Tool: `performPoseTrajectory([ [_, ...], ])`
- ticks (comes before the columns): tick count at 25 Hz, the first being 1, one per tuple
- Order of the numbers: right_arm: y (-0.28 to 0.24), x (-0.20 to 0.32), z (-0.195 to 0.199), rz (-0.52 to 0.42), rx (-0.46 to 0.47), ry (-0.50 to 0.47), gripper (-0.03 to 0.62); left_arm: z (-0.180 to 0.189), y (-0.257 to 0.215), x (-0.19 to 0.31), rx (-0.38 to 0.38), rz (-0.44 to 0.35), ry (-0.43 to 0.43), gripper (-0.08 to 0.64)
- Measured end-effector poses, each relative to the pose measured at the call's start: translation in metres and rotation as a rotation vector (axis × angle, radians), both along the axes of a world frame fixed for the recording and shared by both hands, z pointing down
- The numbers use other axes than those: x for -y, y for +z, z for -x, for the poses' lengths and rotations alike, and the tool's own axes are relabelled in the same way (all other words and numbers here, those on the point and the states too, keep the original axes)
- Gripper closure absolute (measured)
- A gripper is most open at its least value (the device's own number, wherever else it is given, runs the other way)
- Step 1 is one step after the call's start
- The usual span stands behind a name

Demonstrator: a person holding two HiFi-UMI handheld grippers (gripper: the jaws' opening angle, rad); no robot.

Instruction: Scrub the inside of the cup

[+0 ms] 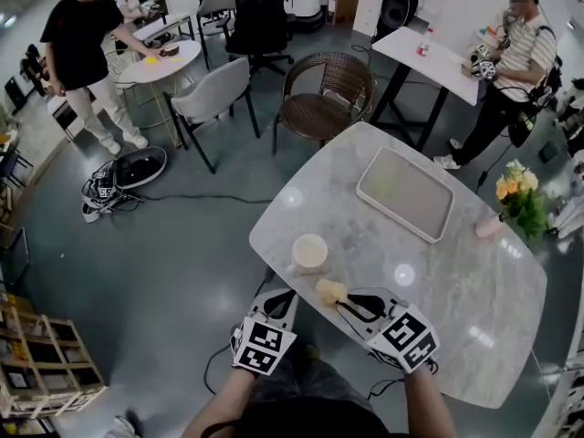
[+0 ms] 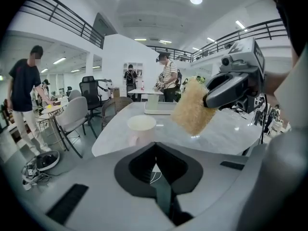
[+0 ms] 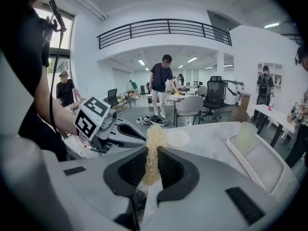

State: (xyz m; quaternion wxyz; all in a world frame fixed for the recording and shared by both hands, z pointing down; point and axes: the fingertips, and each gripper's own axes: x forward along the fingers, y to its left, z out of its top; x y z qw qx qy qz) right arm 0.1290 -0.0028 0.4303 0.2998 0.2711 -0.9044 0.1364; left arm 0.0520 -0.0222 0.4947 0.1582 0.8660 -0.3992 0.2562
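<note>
A cream cup point(image 1: 308, 252) stands upright on the marble table point(image 1: 456, 281) near its front left edge. My right gripper point(image 1: 347, 301) is shut on a tan loofah scrubber point(image 1: 330, 292), which sticks out past the jaws just right of the cup and apart from it. In the right gripper view the scrubber point(image 3: 154, 143) is pinched between the fingers, with the cup point(image 3: 178, 137) beyond it. My left gripper point(image 1: 281, 297) hangs at the table's edge below the cup, its jaws shut with nothing between them. In the left gripper view the cup point(image 2: 141, 129) stands straight ahead and the scrubber point(image 2: 192, 107) hangs to its right.
A white tray point(image 1: 406, 192) lies at the table's far side, with a translucent cup point(image 3: 246, 136) on it. Yellow flowers in a pink vase point(image 1: 516, 199) stand at the right edge. Chairs point(image 1: 324, 99) and standing people point(image 1: 82, 53) are beyond the table.
</note>
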Motion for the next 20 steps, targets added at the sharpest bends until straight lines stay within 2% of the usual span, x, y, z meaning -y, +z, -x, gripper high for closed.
performPoseTrajectory([
  [10, -0.002, -0.026, -0.007, -0.016, 0.017, -0.006, 0.532, -0.005, -0.003, -0.021, 0.001, -0.005, -0.04, 0.546],
  [20, 0.0, -0.045, -0.015, -0.022, 0.041, -0.006, 0.532, -0.016, -0.002, -0.035, 0.022, -0.004, -0.034, 0.546],
])
